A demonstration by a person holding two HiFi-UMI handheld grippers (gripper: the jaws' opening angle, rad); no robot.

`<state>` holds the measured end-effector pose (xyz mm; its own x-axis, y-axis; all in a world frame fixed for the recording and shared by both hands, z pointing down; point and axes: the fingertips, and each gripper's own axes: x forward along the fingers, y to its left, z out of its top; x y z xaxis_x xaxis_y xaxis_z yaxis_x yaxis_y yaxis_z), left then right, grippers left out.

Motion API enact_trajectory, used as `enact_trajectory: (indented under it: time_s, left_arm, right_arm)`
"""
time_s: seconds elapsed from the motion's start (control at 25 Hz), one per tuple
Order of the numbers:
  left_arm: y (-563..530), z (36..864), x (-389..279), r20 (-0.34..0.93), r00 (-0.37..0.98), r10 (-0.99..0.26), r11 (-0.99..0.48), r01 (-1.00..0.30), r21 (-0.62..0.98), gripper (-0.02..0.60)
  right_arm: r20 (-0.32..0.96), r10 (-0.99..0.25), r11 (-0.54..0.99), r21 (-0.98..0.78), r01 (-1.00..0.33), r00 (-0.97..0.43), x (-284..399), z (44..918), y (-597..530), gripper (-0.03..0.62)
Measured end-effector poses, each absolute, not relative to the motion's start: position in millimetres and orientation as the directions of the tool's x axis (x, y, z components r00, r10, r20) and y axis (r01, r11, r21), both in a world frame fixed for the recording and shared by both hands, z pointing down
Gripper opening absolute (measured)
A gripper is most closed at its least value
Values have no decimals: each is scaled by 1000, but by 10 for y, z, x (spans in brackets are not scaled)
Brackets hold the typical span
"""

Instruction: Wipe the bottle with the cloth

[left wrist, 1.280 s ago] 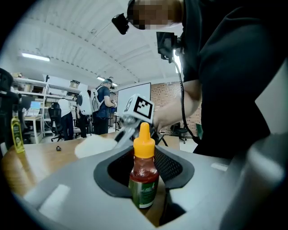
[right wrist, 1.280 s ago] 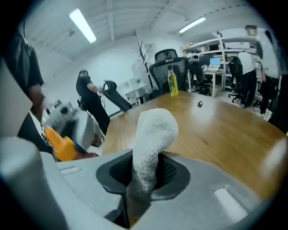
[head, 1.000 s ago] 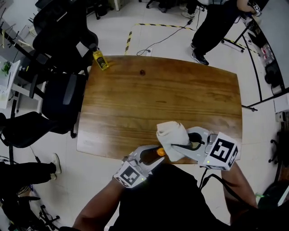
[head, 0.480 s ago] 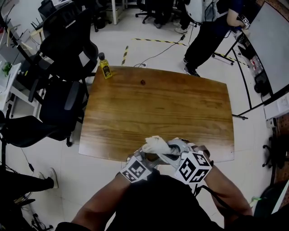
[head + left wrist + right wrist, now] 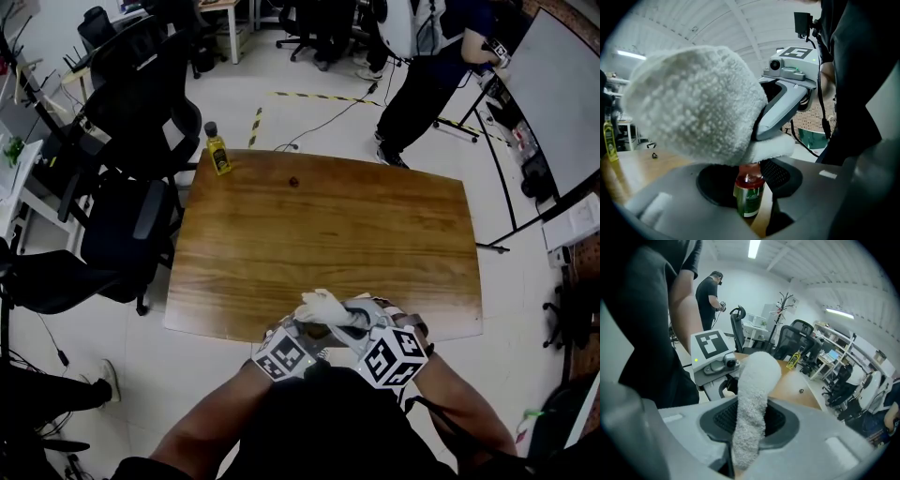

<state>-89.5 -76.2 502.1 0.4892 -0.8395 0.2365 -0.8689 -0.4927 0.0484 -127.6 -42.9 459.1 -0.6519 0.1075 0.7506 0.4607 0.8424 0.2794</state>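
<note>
In the left gripper view a small bottle [image 5: 749, 196] with a red cap and green label stands upright between the jaws of my left gripper [image 5: 749, 187], which is shut on it. A fluffy white cloth [image 5: 693, 103] lies over the bottle's top. My right gripper [image 5: 750, 425] is shut on that cloth [image 5: 752, 399], which stands up out of its jaws. In the head view both grippers meet at the table's near edge: left gripper [image 5: 314, 330], right gripper [image 5: 345, 317], the cloth [image 5: 323, 306] between them. There the bottle is hidden under the cloth.
The wooden table [image 5: 319, 225] carries a yellow bottle [image 5: 217, 150] at its far left corner and a small dark object [image 5: 293, 183] near the far edge. Black office chairs [image 5: 131, 103] crowd the left side. A person [image 5: 422, 56] stands beyond the far right corner.
My two grippers have come together at the near edge. The cloth has moved left over the bottle's orange-red cap, which showed a second ago in the head view.
</note>
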Motion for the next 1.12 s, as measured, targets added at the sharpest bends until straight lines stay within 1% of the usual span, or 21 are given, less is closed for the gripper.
enact_trajectory:
  time_s: [0.2,0.4,0.64,0.8,1.0,1.12]
  left_arm:
    - [-794,5007,-828,236,508,-828,-519,-855,18,156]
    - [-777,5011,-791,237,524,-818,-539,-842,0,156]
    - [-772,5028,-888,227,526,-820,-532,-846,40,155]
    - [-743,5013,-978,212,526,-824,-526,-848,59,155]
    - [-740,5023,-988,216,531,-819,-526,-846,83,156]
    - [-738,5028,-1015,231,562,-794,-549,-827,121,163]
  right_arm:
    - [743,107,874,246,419,-661,-1188,4554,-500,80]
    - [744,100,880,244,408,-660,-1125,4549,-489,80]
    - [743,66,902,241,358,-667,-1100,4512,-552,83]
    - [801,19,920,220,324,-598,-893,4727,-678,80]
    - [855,11,968,121,222,-518,-523,4999,-770,78]
    - [859,46,997,-9,76,-510,-238,5033,-808,80]
